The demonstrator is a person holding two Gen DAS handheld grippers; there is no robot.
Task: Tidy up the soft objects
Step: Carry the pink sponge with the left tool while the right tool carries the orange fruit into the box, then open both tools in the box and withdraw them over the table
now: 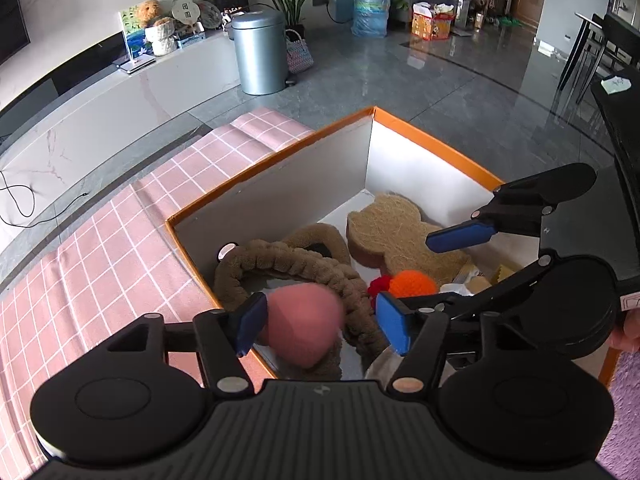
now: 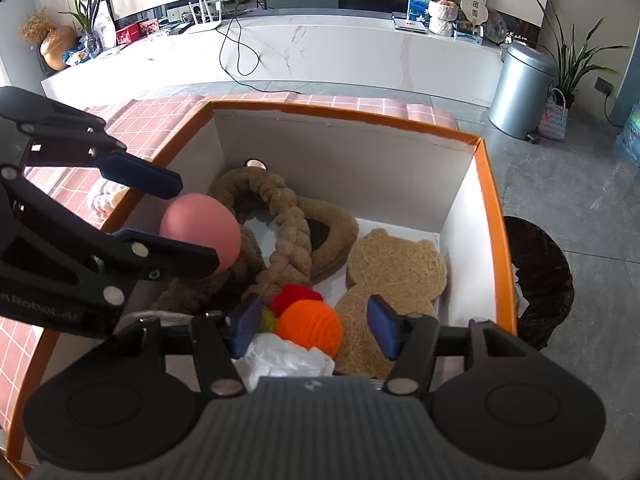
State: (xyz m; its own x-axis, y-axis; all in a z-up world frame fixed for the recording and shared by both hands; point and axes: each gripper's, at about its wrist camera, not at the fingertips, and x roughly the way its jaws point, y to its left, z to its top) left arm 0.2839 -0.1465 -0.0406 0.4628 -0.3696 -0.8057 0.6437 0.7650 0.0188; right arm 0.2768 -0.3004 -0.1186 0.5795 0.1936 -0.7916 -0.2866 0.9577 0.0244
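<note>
Inside the orange-rimmed box point(image 1: 276, 156), the left gripper point(image 1: 320, 326) has its jaws apart around a pink egg-shaped sponge point(image 1: 302, 322), while the right gripper point(image 2: 314, 326), jaws apart, hangs over the orange knitted ball point(image 2: 310, 326).

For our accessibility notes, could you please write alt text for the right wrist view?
The right gripper hovers open over an orange knitted ball in an orange-rimmed box. The left gripper reaches in from the left with a pink sponge between its fingers, above brown headbands and a bear-shaped pad.
</note>
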